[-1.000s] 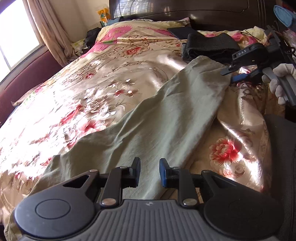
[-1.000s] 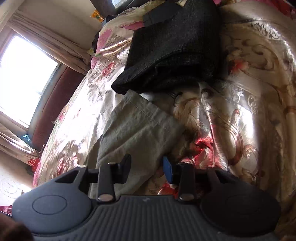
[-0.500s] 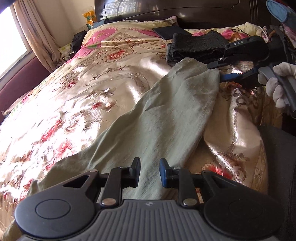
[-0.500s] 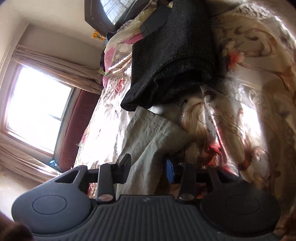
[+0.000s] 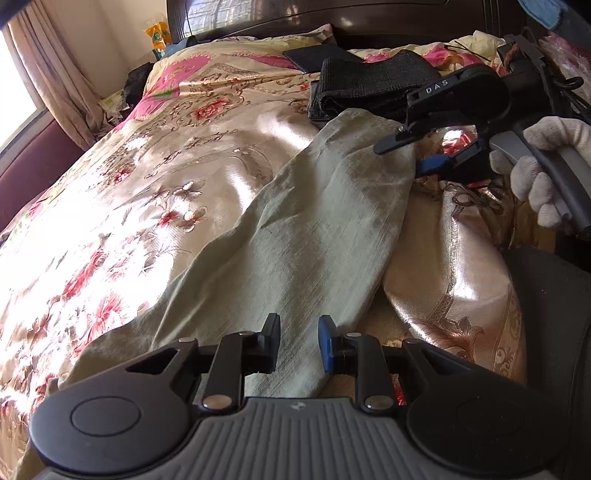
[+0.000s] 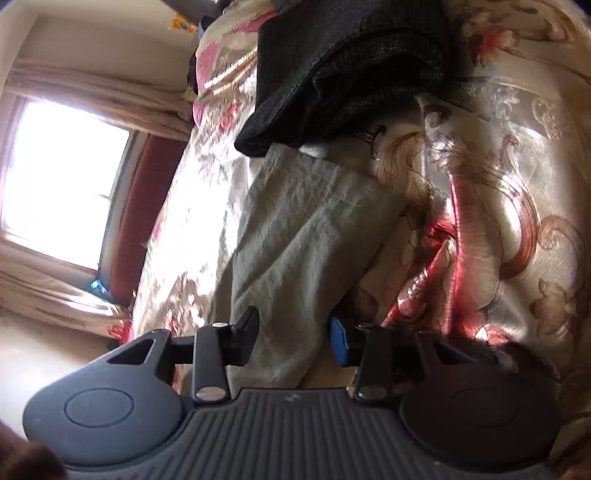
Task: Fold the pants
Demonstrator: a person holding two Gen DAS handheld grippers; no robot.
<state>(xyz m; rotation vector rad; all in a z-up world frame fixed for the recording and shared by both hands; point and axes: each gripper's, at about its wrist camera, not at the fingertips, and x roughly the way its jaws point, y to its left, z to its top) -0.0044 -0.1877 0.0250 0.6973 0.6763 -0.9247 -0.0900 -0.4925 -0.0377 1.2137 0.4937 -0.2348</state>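
Seen from the left wrist camera, a pair of grey-green pants (image 5: 295,236) lies stretched across a floral bedspread (image 5: 122,192), its long axis running from the left gripper (image 5: 298,343) in the foreground up toward a folded black garment (image 5: 365,88) near the dark headboard (image 5: 369,18). The left gripper's jaws stand apart with the near end of the pants between them, the cloth's lowest edge hidden behind the tool. At the far end, just below the black garment, the right gripper (image 5: 412,153), held in a white-gloved hand (image 5: 546,166), has one finger above the hem corner and one below, not closed on it. From the right wrist camera, tilted sideways, the right gripper (image 6: 293,338) shows its jaws apart with the pants (image 6: 295,258) passing between them; the stitched hem points toward the black garment (image 6: 351,74), whose edge overlaps it. A bright window (image 6: 62,177) is washed out, and the pants' near edge is cut off by the tool.
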